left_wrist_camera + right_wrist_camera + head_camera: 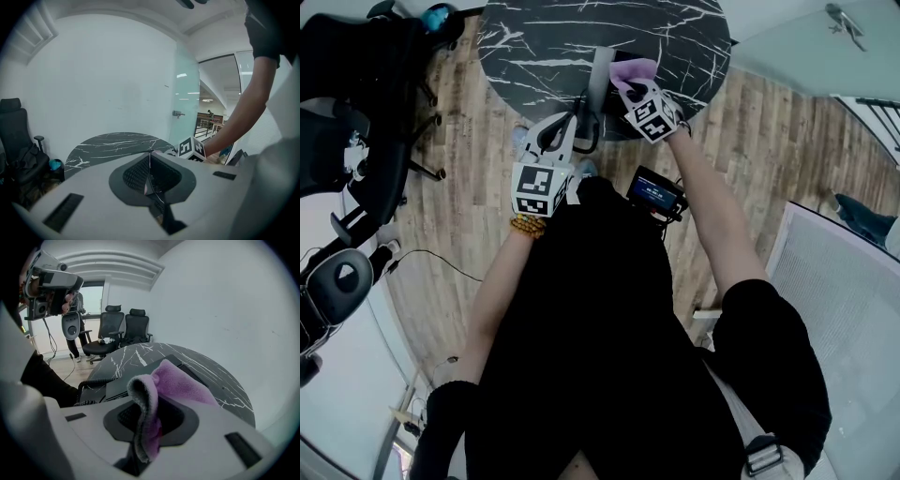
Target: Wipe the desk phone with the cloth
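I look steeply down from the head camera over a person in black clothing standing at a round black marble table (675,37) on a wood floor. My right gripper (146,401) reaches over the near edge of the table. Its jaws are clamped on a lilac cloth (180,383), which folds up out of them and drapes forward.

Just beyond the cloth, a black desk phone (124,386) sits on the table. Its coiled cord (91,384) lies at its left side in the right gripper view. I cannot tell whether the cloth touches the phone.

My left gripper (150,161) is held lower and nearer the body, short of the table edge. Its jaws are pressed together with nothing between them. Black office chairs (124,329) stand on the floor past the table.
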{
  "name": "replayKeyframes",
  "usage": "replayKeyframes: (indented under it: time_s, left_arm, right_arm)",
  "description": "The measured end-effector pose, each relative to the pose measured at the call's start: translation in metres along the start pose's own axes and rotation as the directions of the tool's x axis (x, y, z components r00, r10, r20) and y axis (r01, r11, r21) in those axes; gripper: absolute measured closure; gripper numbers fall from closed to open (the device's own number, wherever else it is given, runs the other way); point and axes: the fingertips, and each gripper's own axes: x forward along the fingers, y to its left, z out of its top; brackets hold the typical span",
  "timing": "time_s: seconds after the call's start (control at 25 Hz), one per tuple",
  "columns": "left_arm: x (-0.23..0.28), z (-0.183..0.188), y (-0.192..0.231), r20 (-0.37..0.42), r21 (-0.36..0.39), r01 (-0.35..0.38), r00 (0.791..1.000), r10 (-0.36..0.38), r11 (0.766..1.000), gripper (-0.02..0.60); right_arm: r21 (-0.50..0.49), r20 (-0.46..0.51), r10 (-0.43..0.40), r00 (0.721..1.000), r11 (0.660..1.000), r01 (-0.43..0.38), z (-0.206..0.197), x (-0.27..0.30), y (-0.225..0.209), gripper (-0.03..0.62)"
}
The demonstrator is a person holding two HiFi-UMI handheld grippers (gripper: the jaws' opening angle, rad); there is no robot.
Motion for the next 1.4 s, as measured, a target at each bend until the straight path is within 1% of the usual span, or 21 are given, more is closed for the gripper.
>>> replayKeyframes:
  time_s: [0.24,0.88,1.2,1.4]
  left_arm:
    - [0.002,-0.001,-0.004,-0.002,-0.002,0.012,1.000,-0.012,1.000,0.563]
    - [-0.001,-0.004,-0.006,-0.003,0.000,0.014,1.000,-0.014,1.000,0.563]
    - [0.000,-0.005,-0.011,-0.007,0.005,0.028,1.000,-0.028,1.000,0.563]
    - [-0.001,-0.006,-0.012,-0.010,0.008,0.031,0.999,-0.031,0.999,0.563]
  right_arm:
    - [0.000,-0.014,0.023,1.000,1.000,-0.023,-0.007,-0.001,0.014,0.517]
    - [0.012,-0.037,0.096,0.995,0.995,-0.095,-0.024,-0.005,0.051,0.517]
    - [0.021,-0.068,0.151,0.986,0.988,-0.150,-0.035,-0.006,0.074,0.517]
    - [0.026,-0.094,0.197,0.976,0.980,-0.196,-0.041,-0.007,0.085,0.519]
